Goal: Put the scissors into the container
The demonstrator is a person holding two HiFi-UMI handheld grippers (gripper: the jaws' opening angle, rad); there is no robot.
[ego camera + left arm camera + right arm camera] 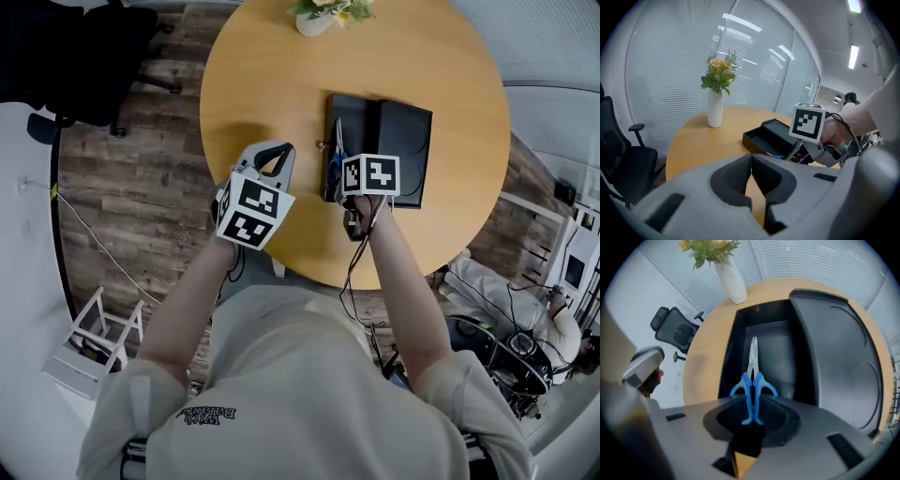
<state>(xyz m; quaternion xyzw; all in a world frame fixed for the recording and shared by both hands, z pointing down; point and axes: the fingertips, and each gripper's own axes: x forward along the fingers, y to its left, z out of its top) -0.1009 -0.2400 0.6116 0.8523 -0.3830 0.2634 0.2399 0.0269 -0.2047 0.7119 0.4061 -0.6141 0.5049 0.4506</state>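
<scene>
Nothing can be read for certain: the only lettering is a small upside-down print [206,413] on the person's shirt [309,394], lower left of the head view, and it is too blurred to make out.

The scissors [752,378] had blue handles and silvery blades; the container [732,352] was black. The round table [272,94] was honey-coloured wood, the ribbed vase [715,110] white, its flowers [720,70] yellow and green.

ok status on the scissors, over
Right tongs shut on scissors handles, blades over the open box. Left tongs shut, empty, left of the box. Nothing blocking the box.
</scene>
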